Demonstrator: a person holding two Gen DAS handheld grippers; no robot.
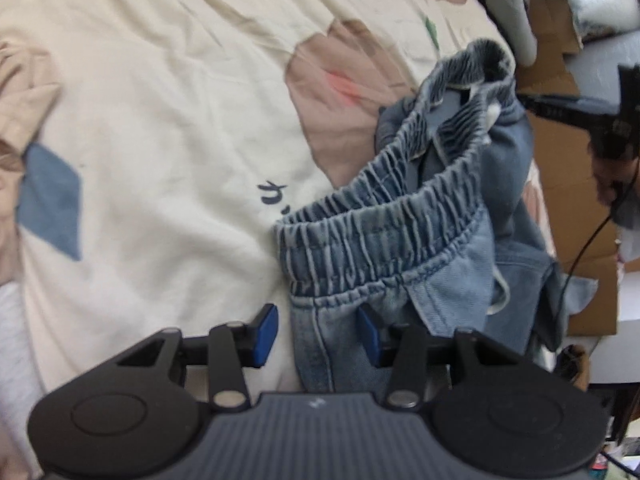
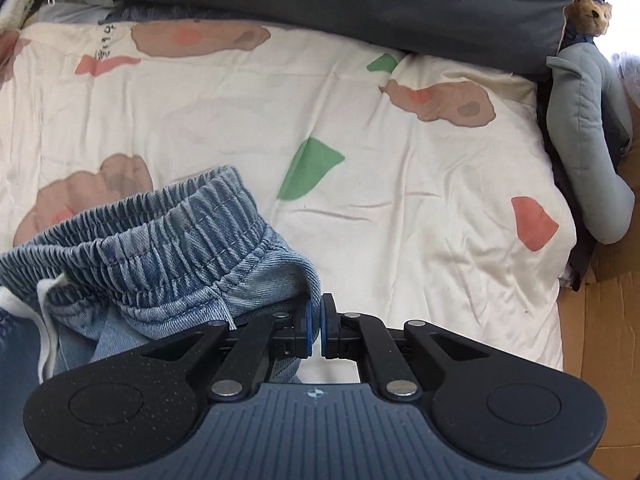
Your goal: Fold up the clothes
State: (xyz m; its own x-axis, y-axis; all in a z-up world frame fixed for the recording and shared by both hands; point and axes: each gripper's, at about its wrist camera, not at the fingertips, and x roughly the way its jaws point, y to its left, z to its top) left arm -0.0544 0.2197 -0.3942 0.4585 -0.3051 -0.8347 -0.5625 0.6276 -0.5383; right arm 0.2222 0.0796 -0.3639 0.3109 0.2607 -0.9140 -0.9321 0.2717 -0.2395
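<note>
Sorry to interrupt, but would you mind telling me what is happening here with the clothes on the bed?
A person with a gripper in each hand is handling a pair of denim shorts over a patterned duvet. The right gripper has its jaws nearly shut at the fabric just below the elastic waistband, apparently pinching it. The left gripper has its jaws open around the other side. No fold is visible yet.
</note>
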